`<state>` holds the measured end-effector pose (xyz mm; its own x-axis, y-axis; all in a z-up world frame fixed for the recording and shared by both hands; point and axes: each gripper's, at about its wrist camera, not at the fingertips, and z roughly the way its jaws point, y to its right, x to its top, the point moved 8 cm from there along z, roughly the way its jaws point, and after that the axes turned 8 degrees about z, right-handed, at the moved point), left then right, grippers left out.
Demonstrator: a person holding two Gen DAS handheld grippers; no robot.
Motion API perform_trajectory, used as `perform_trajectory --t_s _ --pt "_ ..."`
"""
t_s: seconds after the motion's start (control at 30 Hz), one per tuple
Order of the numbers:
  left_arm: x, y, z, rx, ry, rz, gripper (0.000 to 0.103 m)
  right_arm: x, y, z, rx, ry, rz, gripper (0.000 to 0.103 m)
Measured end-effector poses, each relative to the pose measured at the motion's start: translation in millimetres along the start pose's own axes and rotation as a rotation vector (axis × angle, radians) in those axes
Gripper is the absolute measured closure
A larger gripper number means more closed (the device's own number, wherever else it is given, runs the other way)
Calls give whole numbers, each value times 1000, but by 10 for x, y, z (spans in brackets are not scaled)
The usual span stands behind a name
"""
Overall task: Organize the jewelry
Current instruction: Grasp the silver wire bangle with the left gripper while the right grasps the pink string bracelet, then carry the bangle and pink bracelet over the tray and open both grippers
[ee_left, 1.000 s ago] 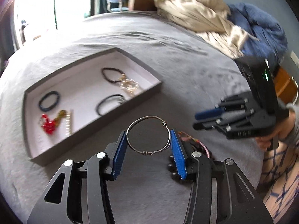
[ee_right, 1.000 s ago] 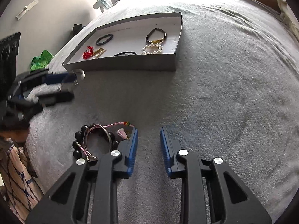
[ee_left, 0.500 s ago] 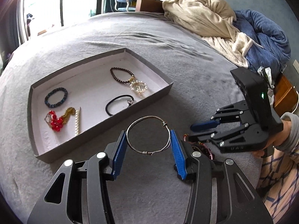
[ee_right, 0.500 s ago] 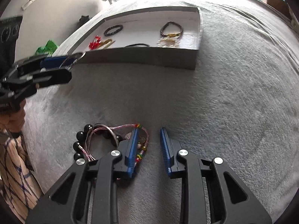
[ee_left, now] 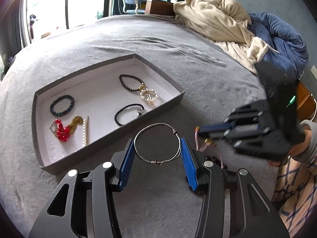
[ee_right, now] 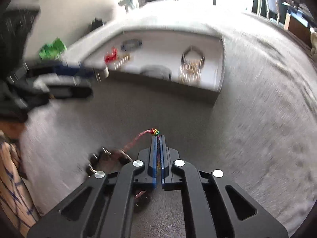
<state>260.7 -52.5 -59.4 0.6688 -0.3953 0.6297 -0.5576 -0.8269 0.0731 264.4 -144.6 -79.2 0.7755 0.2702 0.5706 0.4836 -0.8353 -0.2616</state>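
Observation:
My left gripper [ee_left: 158, 145] is shut on a silver wire bangle [ee_left: 174, 132], held level just in front of the grey tray's [ee_left: 164, 108] near wall. The tray holds several pieces: a dark bead bracelet [ee_left: 62, 105], red beads [ee_left: 62, 132], a black cord loop [ee_left: 128, 113] and a pearl piece [ee_left: 149, 96]. My right gripper [ee_right: 158, 137] is shut on a pink braided cord bracelet [ee_right: 138, 139] with coloured knots, lifting it off the bed. Black beads [ee_right: 95, 159] lie under it. The right gripper also shows in the left wrist view [ee_left: 204, 130]; the left one in the right wrist view [ee_right: 87, 73].
Grey bedspread [ee_left: 198, 63] all around. A cream blanket [ee_left: 216, 19] and a blue one [ee_left: 281, 39] are heaped at the far right. A green object [ee_right: 52, 48] lies off the bed's left side. The right wrist view is motion-blurred.
My right gripper has closed on the pink cord bracelet and is lifting and swinging toward the tray. My left gripper, still holding the bangle, has drifted slightly; the tray sits more centred.

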Motion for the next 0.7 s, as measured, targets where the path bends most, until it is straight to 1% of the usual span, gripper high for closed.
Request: perform_trajectory --t_s 0.13,0.23,0.4,0.7 --pt "35 -46 -28 15 13 -9 55 264 29 -281 2 96 21 100" --pt "48 -73 -45 22 17 -13 55 391 72 -395 3 134 38 100" --pt "87 -136 -102 33 33 -21 55 501 86 -482 5 163 59 100" --pt "119 -343 -220 66 57 -53 55 607 68 -461 4 177 80 100"
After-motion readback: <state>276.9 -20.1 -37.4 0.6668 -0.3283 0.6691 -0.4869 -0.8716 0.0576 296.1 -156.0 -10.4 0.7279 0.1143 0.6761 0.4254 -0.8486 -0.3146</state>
